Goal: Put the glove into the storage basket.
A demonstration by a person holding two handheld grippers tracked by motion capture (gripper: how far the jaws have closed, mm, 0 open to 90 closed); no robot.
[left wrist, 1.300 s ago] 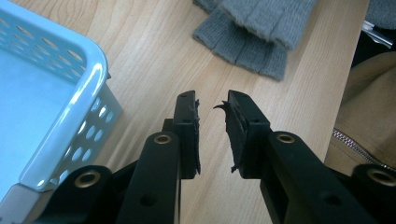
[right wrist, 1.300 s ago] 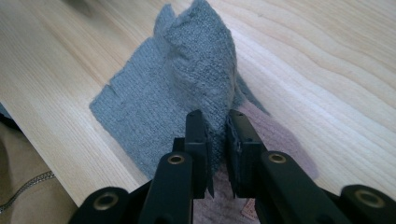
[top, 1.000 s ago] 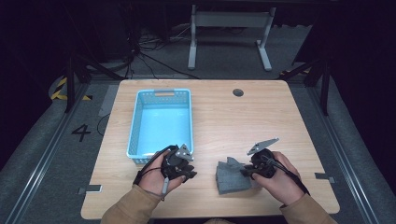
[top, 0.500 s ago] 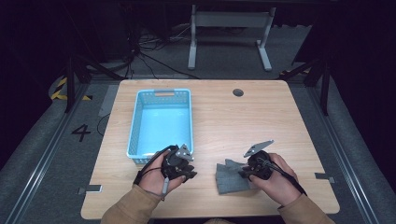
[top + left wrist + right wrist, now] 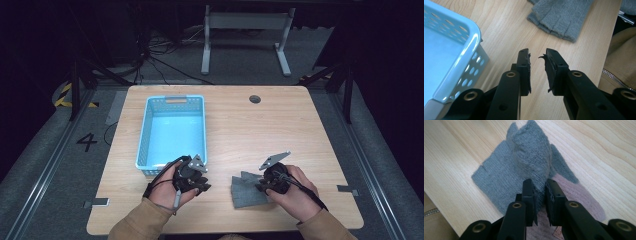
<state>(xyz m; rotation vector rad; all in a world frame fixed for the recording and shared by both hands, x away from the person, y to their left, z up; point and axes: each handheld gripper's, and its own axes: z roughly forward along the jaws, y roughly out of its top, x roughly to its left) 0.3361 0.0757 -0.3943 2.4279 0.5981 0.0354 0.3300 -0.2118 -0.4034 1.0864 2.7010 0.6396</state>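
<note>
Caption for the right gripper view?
Right gripper pinches a raised fold of grey knit cloth on the wooden table.

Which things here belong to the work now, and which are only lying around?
In use:
- grey knitted cloth, pinched by the right gripper
- blue perforated plastic basket, beside the open left gripper

Lying about:
- round grommet hole in the wooden table

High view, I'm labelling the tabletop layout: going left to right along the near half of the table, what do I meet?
Blue basket → left tool → grey cloth → right tool.
</note>
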